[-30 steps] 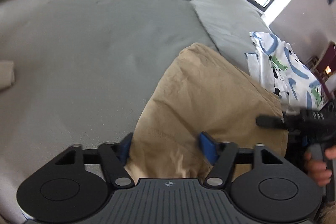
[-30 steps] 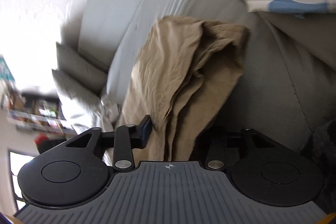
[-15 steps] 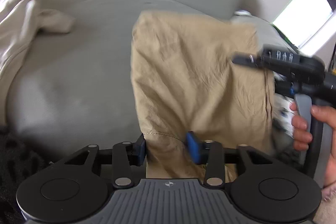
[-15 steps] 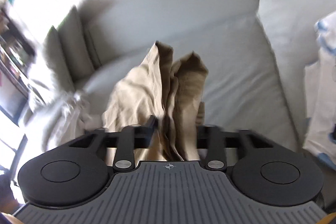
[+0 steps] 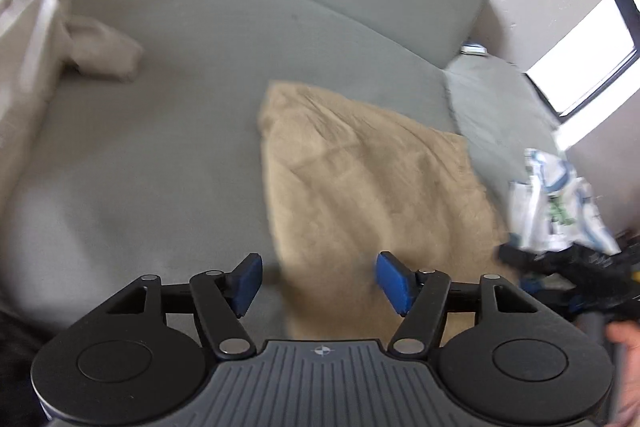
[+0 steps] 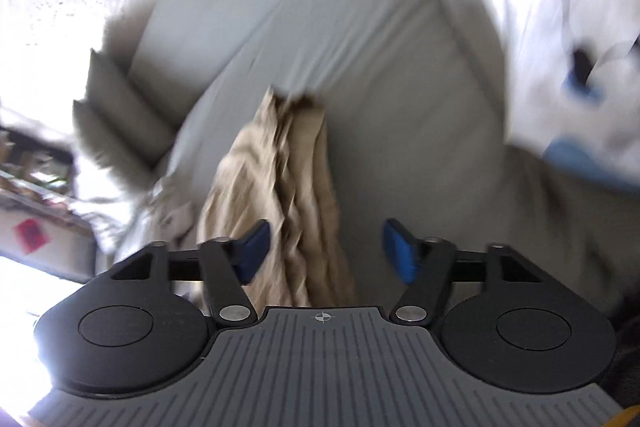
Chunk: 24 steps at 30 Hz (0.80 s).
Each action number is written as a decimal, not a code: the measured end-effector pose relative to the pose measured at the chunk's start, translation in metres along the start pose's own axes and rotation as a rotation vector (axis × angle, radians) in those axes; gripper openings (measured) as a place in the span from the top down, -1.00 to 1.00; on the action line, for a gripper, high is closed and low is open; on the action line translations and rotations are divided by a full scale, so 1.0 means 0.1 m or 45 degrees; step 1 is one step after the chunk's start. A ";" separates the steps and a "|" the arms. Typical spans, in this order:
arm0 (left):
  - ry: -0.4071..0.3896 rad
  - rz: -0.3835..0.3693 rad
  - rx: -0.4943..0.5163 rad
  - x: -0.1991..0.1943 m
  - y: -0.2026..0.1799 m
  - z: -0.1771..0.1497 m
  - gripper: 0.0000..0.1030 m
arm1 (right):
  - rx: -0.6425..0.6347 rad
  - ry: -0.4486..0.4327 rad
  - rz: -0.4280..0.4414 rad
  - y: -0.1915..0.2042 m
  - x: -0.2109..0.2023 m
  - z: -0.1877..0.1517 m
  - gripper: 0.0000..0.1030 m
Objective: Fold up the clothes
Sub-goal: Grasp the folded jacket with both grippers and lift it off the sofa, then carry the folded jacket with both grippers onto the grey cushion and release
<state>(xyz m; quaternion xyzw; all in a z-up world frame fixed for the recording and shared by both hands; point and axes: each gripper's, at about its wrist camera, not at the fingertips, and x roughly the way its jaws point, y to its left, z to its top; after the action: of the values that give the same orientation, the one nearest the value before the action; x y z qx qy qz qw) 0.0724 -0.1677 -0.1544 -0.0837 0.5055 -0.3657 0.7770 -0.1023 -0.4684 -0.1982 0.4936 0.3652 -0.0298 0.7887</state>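
Note:
A tan garment (image 5: 372,187) lies folded on the grey sofa seat (image 5: 168,131); the right wrist view shows its layered tan folds (image 6: 288,211) edge-on. My left gripper (image 5: 318,281) is open, its blue pads apart over the garment's near edge with nothing pinched. My right gripper (image 6: 326,251) is also open, the cloth lying loose between and below its pads. The right gripper's black body (image 5: 568,263) shows at the right of the left wrist view, with a hand (image 5: 626,343) on its handle.
A white garment with blue and green print (image 5: 560,203) lies on the sofa's right section; it is the blurred white cloth (image 6: 560,39) in the right wrist view. A pale beige cloth (image 5: 96,51) is bunched at the left. Cushions (image 6: 120,115) stand against the backrest.
Both grippers have opened and let go of the tan garment, which now rests on the seat. Both have drawn back a little; the views are blurred from movement.

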 end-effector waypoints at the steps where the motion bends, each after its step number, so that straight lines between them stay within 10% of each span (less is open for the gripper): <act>1: 0.009 -0.025 -0.006 0.04 0.01 0.00 -0.20 | 0.016 0.030 0.033 -0.03 0.05 0.00 -0.10; 6: 0.029 -0.086 0.016 0.18 0.00 0.02 -0.28 | 0.086 0.028 0.104 -0.11 0.27 0.02 0.00; 12: -0.110 0.039 0.276 -0.12 -0.43 -0.08 0.43 | -0.166 -0.067 -0.087 0.26 0.30 -0.20 0.72; 17: -0.145 -0.048 0.435 -0.27 -1.08 -0.04 0.43 | -0.389 -0.272 -0.177 0.73 -0.20 -0.39 0.76; 24: -0.159 -0.239 0.603 -0.43 -1.98 0.07 0.42 | -0.232 -0.577 -0.215 0.75 -1.55 -0.39 0.76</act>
<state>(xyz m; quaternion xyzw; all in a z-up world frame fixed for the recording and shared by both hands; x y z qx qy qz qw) -0.0266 -0.2842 -0.0209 0.0314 0.3468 -0.5386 0.7673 -0.2066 -0.4473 -0.0572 0.3689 0.2203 -0.1723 0.8864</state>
